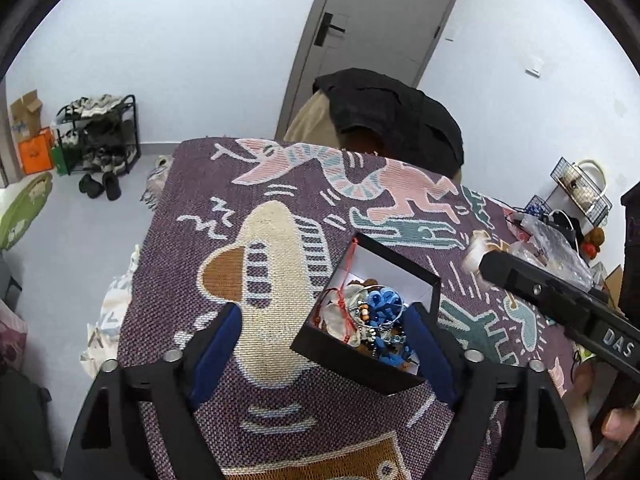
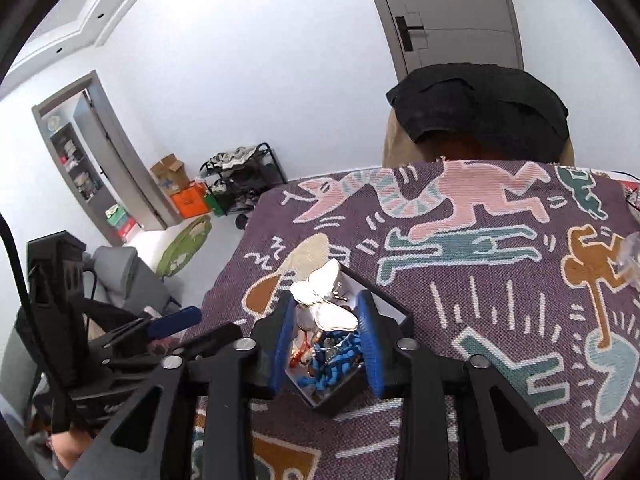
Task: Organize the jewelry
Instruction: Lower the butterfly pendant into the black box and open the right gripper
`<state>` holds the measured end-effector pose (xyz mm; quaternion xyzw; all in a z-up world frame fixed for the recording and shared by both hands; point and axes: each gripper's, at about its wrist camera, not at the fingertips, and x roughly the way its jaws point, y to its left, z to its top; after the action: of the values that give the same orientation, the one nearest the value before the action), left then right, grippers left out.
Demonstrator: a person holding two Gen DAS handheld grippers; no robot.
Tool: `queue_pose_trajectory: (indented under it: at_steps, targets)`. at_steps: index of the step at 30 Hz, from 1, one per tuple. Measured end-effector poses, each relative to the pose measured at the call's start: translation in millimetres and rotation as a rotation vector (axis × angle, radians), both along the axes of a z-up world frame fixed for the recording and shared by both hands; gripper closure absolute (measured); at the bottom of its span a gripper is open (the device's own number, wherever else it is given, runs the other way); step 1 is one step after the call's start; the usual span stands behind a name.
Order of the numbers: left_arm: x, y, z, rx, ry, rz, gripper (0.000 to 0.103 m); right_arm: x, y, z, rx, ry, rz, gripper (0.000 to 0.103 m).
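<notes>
An open black box (image 1: 360, 364) stands on the patterned cloth, holding blue beads (image 1: 380, 312), a red cord (image 1: 348, 300) and other jewelry. My left gripper (image 1: 324, 308) is wide open, its blue pads standing off either side of the box's near corner without touching it. In the right wrist view my right gripper (image 2: 326, 296) hangs above the same box (image 2: 396, 310) with its jaws partly apart. A white butterfly-shaped piece (image 2: 326, 308) sits between its pads (image 2: 370, 340), and I see no clear press on it. One finger of the right gripper (image 1: 532, 288) shows in the left wrist view, to the right of the box.
A purple woven cloth (image 1: 280, 184) with cartoon figures covers the table. A chair draped with a black garment (image 1: 392, 116) stands at the far edge. Plastic bags (image 1: 552, 240) and a wire basket (image 1: 580, 188) crowd the right side. A shoe rack (image 1: 100, 136) stands by the far wall.
</notes>
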<state>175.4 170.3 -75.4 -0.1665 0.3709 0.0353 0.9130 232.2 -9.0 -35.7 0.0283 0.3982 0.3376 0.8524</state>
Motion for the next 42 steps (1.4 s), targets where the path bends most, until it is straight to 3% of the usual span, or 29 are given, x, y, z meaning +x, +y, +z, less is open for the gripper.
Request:
queue_pose_trajectory:
  at_steps: [1,2,3,15,23,29,42]
  targets:
    - [-1.1,0.4,0.8,0.001,-0.006,0.004,0.012,0.3,0.3,-0.9,-0.001,0.009,0.002,0.035]
    - [-2.2,0.1,2.2,0.002,-0.013,0.005,0.011,-1.1,-2.0,-0.8,0.003,0.004,-0.003,0.023]
    - [-2.9,-0.6,3.9,0.002,-0.018,0.005,0.009,-3.2,-4.8,0.1,0.005,-0.008,-0.01,0.02]
    - [0.1,-36.4,22.9,0.002,-0.052,-0.054,0.003,-7.6,-69.5,-4.0,-0.007,0.033,-0.123,0.018]
    - [-6.6,-73.4,39.8,0.028,-0.084,-0.117,0.002,-22.3,-109.1,0.2,0.009,0.048,-0.182,0.001]
    - [-11.9,-101.5,52.8,0.052,-0.114,-0.155,0.001,-32.6,-135.9,-2.6,-0.004,0.07,-0.238,0.001]
    - [-31.8,-145.0,67.5,0.139,-0.158,-0.19,0.0,-59.2,-176.6,11.3,-0.036,-0.011,-0.316,0.0]
